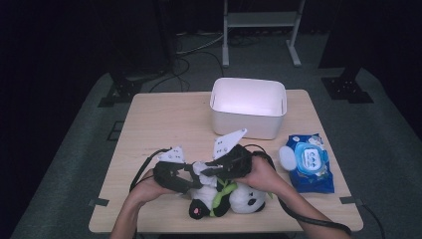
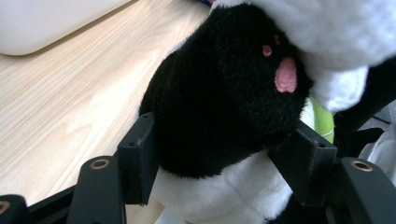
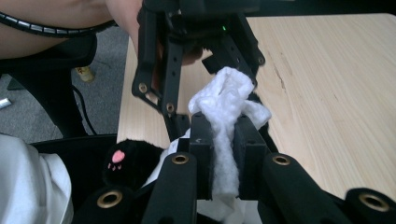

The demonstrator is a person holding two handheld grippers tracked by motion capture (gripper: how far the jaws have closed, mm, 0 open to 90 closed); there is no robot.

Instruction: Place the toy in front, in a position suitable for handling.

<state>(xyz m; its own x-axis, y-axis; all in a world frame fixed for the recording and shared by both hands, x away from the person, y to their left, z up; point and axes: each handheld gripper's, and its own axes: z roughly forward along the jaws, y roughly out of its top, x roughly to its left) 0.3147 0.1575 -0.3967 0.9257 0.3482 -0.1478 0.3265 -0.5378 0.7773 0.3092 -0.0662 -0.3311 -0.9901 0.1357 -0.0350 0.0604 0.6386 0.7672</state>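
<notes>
A black-and-white panda plush (image 1: 234, 199) with a green collar lies at the table's front edge. My left gripper (image 1: 190, 182) comes in from the left. In the left gripper view my left gripper (image 2: 219, 158) clasps a black limb of the panda (image 2: 224, 93) between both pads, and the limb's pink paw marks (image 2: 286, 74) show. My right gripper (image 1: 208, 170) reaches over the plush from the right. In the right gripper view my right gripper (image 3: 223, 144) is shut on a crumpled white wipe (image 3: 226, 102), which rests against the limb beside the left gripper's jaws.
A white plastic bin (image 1: 248, 107) stands at the table's far middle. A blue pack of wet wipes (image 1: 311, 162) with its lid flipped open lies at the right. Bare wooden tabletop (image 1: 164, 124) stretches to the left and behind the plush.
</notes>
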